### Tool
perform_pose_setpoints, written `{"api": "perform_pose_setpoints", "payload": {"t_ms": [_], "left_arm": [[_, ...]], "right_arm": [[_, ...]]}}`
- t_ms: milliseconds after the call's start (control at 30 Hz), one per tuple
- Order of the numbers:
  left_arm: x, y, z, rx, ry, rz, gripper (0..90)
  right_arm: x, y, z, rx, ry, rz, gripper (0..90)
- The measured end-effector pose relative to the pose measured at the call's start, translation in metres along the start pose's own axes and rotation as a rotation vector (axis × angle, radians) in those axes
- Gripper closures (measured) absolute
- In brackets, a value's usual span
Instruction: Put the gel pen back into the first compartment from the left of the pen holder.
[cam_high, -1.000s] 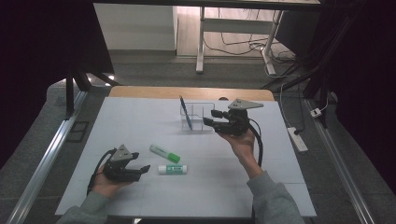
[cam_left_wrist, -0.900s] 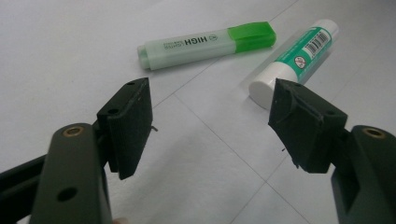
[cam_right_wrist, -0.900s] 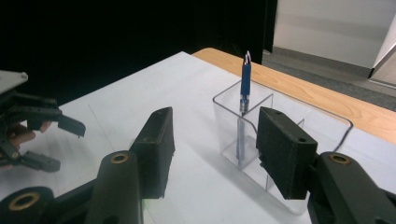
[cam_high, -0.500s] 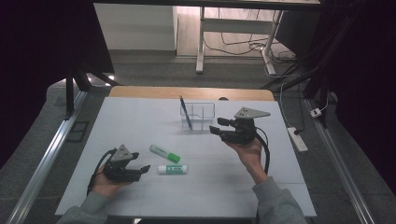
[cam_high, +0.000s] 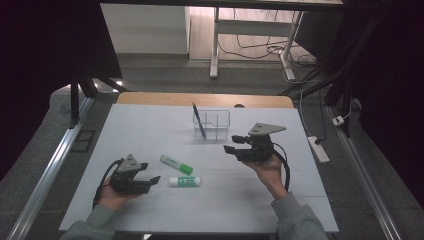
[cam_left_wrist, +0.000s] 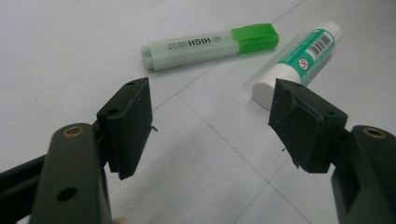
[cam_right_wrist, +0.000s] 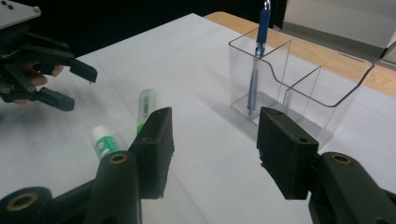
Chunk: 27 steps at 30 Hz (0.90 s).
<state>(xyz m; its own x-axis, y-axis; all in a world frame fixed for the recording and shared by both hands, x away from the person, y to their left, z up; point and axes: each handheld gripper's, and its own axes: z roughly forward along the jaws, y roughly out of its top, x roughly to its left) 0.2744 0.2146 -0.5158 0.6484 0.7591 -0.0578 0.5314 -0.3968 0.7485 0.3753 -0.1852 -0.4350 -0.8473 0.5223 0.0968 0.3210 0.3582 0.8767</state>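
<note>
The left gripper (cam_high: 152, 180) sits low at about seven o'clock on the white table (cam_high: 150, 125), held in the person's left hand (cam_high: 112, 197), its jaws spread apart with nothing between them; in the left gripper view the gap between its two black pads (cam_left_wrist: 130, 123) frames bare table. Just past its tips, toward three o'clock, lies a glue stick (cam_high: 185, 181) with a green-and-white label, and just beyond that, toward the table's middle, a green highlighter (cam_high: 176, 164) lies at a slant (its darker green cap end points toward three o'clock). The two lie close together but apart. The right gripper (cam_high: 231, 145) is held off the table at roughly four o'clock in the right hand (cam_high: 267, 167), a grey three-cornered plate on top, jaws likewise released and empty. Just beyond it, toward twelve o'clock, stands a clear plastic holder (cam_high: 214, 126) with two compartments; a blue pen (cam_high: 199, 121) leans in the left one, its top rising above the rim. The right gripper view shows that pen (cam_right_wrist: 259, 46) in the holder (cam_right_wrist: 308, 88) and the other gripper (cam_right_wrist: 70, 84) farther off.
</note>
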Motion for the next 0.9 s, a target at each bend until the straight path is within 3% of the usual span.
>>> {"api": "perform_pose_setpoints", "payload": {"t_ms": [667,900], "left_arm": [[-0.001,0.0,0.002,0.009,-0.002,0.009,29.7],[0.0,0.0,0.002,0.009,-0.003,0.009,29.7]], "right_arm": [[0.018,-0.007,0.024,0.139,0.073,-0.061,44.4],[0.022,-0.008,0.029,0.156,0.086,-0.067,44.1]]}}
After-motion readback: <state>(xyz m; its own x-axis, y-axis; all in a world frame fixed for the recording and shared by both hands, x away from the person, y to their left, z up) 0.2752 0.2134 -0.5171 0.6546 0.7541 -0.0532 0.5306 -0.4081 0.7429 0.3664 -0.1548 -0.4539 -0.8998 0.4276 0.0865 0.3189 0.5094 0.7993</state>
